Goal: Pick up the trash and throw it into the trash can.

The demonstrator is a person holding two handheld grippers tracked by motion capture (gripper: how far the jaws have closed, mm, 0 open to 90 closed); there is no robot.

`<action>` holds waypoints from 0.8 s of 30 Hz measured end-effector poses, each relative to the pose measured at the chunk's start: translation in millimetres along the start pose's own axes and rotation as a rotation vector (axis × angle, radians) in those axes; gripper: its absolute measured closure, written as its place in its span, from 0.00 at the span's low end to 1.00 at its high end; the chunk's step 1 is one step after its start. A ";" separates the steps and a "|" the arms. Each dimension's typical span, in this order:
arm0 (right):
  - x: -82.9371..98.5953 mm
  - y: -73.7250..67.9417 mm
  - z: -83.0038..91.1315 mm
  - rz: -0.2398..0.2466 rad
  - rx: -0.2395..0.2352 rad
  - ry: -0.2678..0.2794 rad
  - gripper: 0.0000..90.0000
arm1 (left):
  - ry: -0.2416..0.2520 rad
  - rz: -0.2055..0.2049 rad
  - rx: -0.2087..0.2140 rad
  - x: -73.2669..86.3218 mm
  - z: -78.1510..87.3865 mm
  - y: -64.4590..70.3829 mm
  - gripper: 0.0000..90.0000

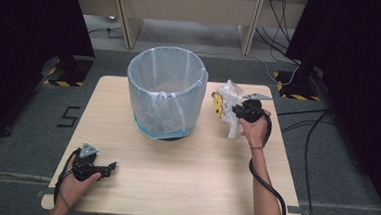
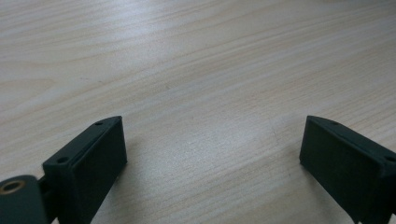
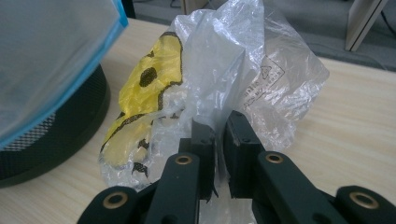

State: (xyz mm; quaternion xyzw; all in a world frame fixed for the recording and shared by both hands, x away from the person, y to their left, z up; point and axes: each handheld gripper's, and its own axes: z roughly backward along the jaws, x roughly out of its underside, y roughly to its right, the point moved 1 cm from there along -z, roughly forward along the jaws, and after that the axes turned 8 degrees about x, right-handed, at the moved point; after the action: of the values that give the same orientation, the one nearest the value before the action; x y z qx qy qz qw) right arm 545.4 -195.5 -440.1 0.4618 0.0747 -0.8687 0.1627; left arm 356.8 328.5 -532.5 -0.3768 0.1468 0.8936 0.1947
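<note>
Plastic bag, clear with a yellow-and-black print, sits pinched in the right gripper fingers, just right of the lined bin mid-bench. Left gripper rests near-left on the bench, fingers spread wide.

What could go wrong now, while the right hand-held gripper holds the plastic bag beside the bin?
1. The right hand-held gripper pinches only thin film of the clear plastic bag, so it may slip or tear.
2. The yellow item inside the bag could drop out onto the table.
3. The bag hangs close to the lined mesh bin; swinging it could catch on the liner or nudge the bin.
</note>
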 end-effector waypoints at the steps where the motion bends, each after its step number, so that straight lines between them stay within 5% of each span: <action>1: -2.2 0.3 3.8 0.001 -0.005 0.007 0.93 | 0.002 0.002 0.001 0.0 -0.1 0.1 0.07; 24: -62.6 -8.5 66.7 0.084 -0.032 0.096 0.93 | 0.000 0.002 0.001 -0.1 0.1 0.2 0.07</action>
State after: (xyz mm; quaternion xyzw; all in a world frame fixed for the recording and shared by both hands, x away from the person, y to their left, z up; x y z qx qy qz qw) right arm 523.1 -192.9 -351.0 0.5030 0.0770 -0.8367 0.2026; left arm 356.7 328.3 -532.4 -0.3764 0.1476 0.8938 0.1941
